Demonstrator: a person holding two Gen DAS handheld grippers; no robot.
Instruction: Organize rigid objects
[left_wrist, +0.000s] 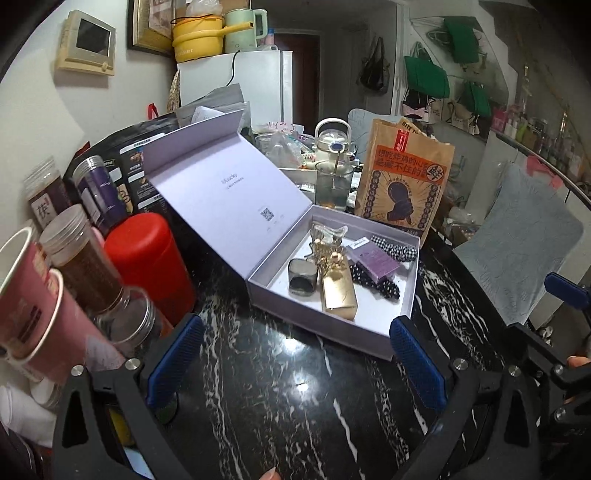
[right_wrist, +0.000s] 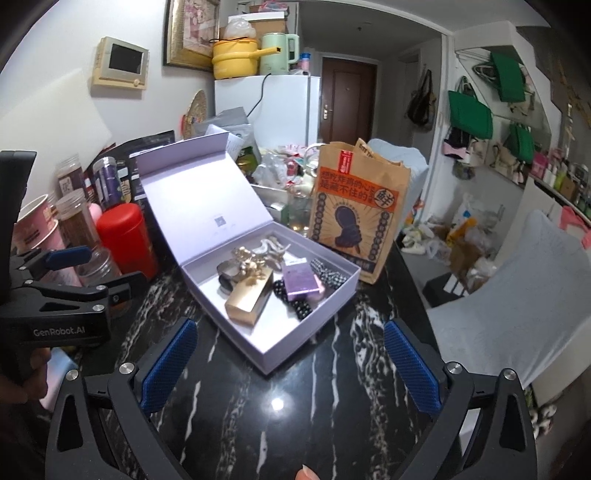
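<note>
An open lilac box (left_wrist: 325, 325) (right_wrist: 273, 354) lies on the black marble table, lid tilted back to the left. Inside are a gold box (left_wrist: 338, 291) (right_wrist: 248, 298), a purple box (left_wrist: 376, 260) (right_wrist: 302, 280), a grey square tin (left_wrist: 303, 277) (right_wrist: 227, 271), a gold and clear hair clip (left_wrist: 327, 240) (right_wrist: 258, 254) and black dotted scrunchies (left_wrist: 395, 249) (right_wrist: 328, 275). My left gripper (left_wrist: 295, 362) is open and empty, just before the box's near edge. My right gripper (right_wrist: 290, 365) is open and empty, near the box's front corner. The left gripper also shows in the right wrist view (right_wrist: 70, 273).
A red canister (left_wrist: 147, 262) (right_wrist: 125, 240), jars (left_wrist: 79, 258) and pink paper cups (left_wrist: 33, 306) crowd the table's left. A brown paper bag (left_wrist: 402, 177) (right_wrist: 354, 210) stands behind the box. A glass with a spoon (left_wrist: 332, 181) and clutter sit further back. Covered chairs (right_wrist: 509, 302) stand right.
</note>
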